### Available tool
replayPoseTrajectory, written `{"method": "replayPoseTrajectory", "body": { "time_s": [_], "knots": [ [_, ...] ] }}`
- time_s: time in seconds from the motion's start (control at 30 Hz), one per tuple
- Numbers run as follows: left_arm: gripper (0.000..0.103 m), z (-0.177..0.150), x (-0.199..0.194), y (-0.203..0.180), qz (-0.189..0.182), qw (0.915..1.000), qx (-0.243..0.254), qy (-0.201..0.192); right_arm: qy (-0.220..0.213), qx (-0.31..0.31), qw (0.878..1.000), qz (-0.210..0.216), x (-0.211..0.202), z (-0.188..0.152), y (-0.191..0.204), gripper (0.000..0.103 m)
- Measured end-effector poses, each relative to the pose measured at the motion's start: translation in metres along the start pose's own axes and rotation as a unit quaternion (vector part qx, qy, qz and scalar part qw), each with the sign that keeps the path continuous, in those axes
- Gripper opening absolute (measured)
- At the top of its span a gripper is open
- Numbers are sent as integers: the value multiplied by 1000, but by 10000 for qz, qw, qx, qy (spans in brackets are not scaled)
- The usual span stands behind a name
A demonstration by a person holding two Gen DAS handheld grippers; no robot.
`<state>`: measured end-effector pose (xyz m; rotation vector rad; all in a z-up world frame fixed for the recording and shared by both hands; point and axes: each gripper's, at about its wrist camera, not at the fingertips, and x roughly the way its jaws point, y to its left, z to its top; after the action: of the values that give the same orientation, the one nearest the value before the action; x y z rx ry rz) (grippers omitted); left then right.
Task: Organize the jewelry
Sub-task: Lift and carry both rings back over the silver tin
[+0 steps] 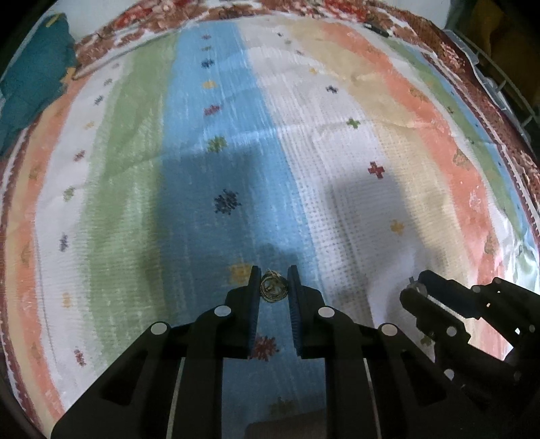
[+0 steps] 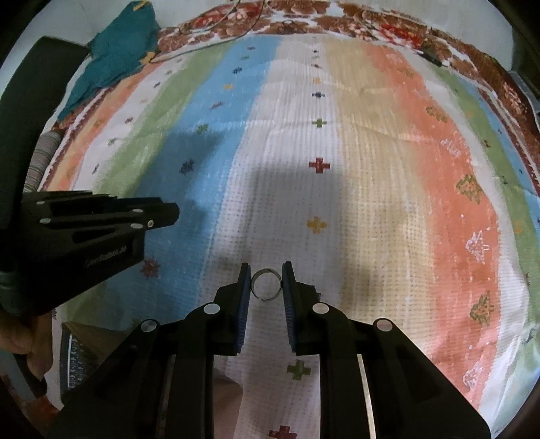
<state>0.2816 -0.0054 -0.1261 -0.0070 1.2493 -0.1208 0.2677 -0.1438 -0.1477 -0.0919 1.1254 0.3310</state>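
Note:
My left gripper (image 1: 273, 282) is shut on a small gold ornate ring (image 1: 272, 287), held between its blue-padded fingertips above the blue stripe of the mat. My right gripper (image 2: 266, 282) is shut on a plain silver open-band ring (image 2: 266, 284), held above the white stripe. The right gripper also shows in the left wrist view (image 1: 416, 290) at the lower right, with the silver ring (image 1: 415, 285) at its tip. The left gripper shows from the side in the right wrist view (image 2: 170, 214) at the left; the gold ring is hidden there.
A striped mat (image 1: 303, 152) with small cross motifs covers a floral bedsheet (image 2: 371, 20). A teal cloth (image 1: 30, 74) lies at the far left corner. A thin cord (image 2: 202, 37) and a small dark object (image 1: 378, 28) lie near the far edge.

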Motion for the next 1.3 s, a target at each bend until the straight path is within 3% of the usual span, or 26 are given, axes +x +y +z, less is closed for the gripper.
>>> {"method": "replayPoseTrajectory", "body": {
  "time_s": [0.67, 1.3],
  "knots": [
    [15, -24, -92, -1, -11, 9915, -139, -1292, -843, 95, 9962, 181, -52, 0, 7, 19],
    [15, -73, -142, 2, -297, 9839, -291, -1736, -1254, -172, 9914, 332, -96, -24, 27, 19]
  ]
}}
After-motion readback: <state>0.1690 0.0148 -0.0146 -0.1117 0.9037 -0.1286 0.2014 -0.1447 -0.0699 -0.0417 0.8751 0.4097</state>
